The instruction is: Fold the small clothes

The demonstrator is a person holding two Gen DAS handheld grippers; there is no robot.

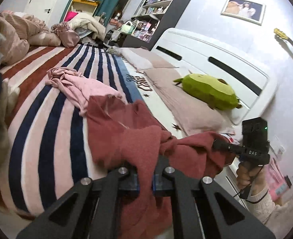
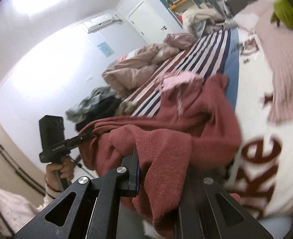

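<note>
A dark red knit garment (image 1: 126,131) lies stretched over the striped bedspread (image 1: 53,131), held up at its near edge by both grippers. My left gripper (image 1: 145,177) is shut on one bunch of the red fabric. My right gripper (image 2: 158,171) is shut on another bunch of the red garment (image 2: 166,139); the cloth hides its right finger. Each gripper shows in the other's view: the right gripper (image 1: 218,144) and the left gripper (image 2: 86,136). A crumpled pink garment (image 1: 80,85) lies just beyond the red one.
A green plush toy (image 1: 210,91) rests on a pillow by the white headboard (image 1: 216,59). A pinkish duvet (image 1: 13,33) is heaped at the far side. A pile of grey and black clothes (image 2: 98,103) sits at the bed's edge. Shelves (image 1: 156,12) stand beyond the bed.
</note>
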